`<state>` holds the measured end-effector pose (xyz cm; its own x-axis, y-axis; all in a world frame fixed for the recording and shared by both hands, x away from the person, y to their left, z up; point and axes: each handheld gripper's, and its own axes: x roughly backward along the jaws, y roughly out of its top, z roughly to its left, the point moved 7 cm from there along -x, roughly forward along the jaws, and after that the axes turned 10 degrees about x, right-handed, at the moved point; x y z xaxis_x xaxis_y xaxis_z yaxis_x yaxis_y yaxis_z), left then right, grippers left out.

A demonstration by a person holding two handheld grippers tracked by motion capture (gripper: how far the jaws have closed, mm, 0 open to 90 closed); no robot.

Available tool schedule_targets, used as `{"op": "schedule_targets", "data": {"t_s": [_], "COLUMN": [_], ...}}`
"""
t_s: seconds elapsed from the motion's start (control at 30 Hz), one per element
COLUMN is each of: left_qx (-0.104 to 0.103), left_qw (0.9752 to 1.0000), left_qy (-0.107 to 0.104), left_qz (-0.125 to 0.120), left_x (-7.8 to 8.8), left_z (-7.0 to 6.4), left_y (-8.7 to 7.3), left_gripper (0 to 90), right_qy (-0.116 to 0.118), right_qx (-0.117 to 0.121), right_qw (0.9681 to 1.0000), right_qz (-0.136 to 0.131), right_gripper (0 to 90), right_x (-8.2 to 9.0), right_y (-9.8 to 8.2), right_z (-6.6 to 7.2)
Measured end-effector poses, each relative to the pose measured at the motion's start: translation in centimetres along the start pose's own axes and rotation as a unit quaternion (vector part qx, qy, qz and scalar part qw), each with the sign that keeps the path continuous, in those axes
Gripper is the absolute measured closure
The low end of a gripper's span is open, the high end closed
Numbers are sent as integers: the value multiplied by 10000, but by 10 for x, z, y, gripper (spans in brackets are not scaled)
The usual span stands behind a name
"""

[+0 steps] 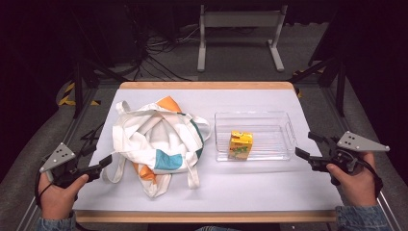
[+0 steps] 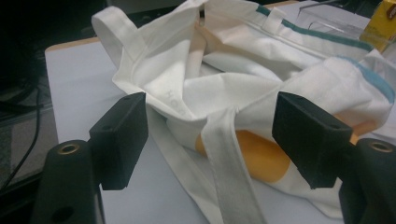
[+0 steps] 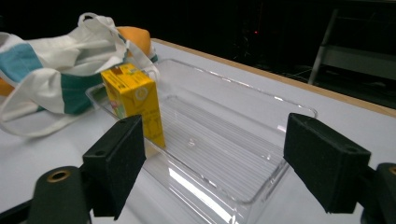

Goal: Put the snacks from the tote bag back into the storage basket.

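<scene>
High view: a crumpled canvas tote bag (image 1: 156,144) was seen lying left of centre on the desk (image 1: 269,183), with a clear plastic tray (image 1: 276,120) just to its right. A yellow juice carton (image 1: 240,145) was stood upright inside the tray, near its front left corner. The left tool (image 1: 107,160) was held at the desk's left edge, tip close to a bag strap; the right tool (image 1: 308,144) was held at the right edge, aimed at the tray. Nothing was carried by either.

Left gripper view: the jaws were seen wide apart with nothing clamped. A white strap (image 2: 233,158) of the bag ran down between them, and the bag's mouth was seen partly collapsed beyond.

Right gripper view: the jaws were spread wide and empty, with the tray (image 3: 261,186) and the carton (image 3: 135,100) lined up ahead, well short of the pads.

Step judged: approach phase, no grasp made yet. Probably the carton is meant for the bag. Next move would call for the strap or rim to be pinched and lifted to open the mouth, while the carton is closed on across its narrow faces and lifted clear of the tray wall.
</scene>
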<state>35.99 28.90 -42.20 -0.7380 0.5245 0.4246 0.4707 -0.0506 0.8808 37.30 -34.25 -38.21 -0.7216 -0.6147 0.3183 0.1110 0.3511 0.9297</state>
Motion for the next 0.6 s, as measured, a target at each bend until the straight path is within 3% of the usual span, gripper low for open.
{"op": "schedule_targets", "data": {"t_s": [0.07,0.17,0.27,0.3,0.47,0.6], "left_qx": [1,70,110,97,-32,87], "left_qw": [10000,9999,9997,9997,9998,9997], "left_qy": [54,88,194,197,197,177], "left_qz": [9,-66,-124,-128,-38,-107], "left_x": [0,1,-4,-7,-21,-25], "left_z": [2,4,4,3,-3,-3], "left_y": [-6,-11,-16,-18,-31,-37], "left_gripper": [279,279,281,283,286,286], "right_qy": [-96,-155,-407,-437,-660,-717], "right_qx": [110,70,-33,-174,-181,-129], "right_qw": [9999,9998,9990,9986,9976,9971], "right_qz": [7,-55,-182,-259,42,206], "right_gripper": [211,211,211,211,229,239], "right_x": [0,0,4,4,2,-3], "right_y": [-9,-18,-27,-30,-49,-58], "right_z": [3,5,2,1,0,1]}}
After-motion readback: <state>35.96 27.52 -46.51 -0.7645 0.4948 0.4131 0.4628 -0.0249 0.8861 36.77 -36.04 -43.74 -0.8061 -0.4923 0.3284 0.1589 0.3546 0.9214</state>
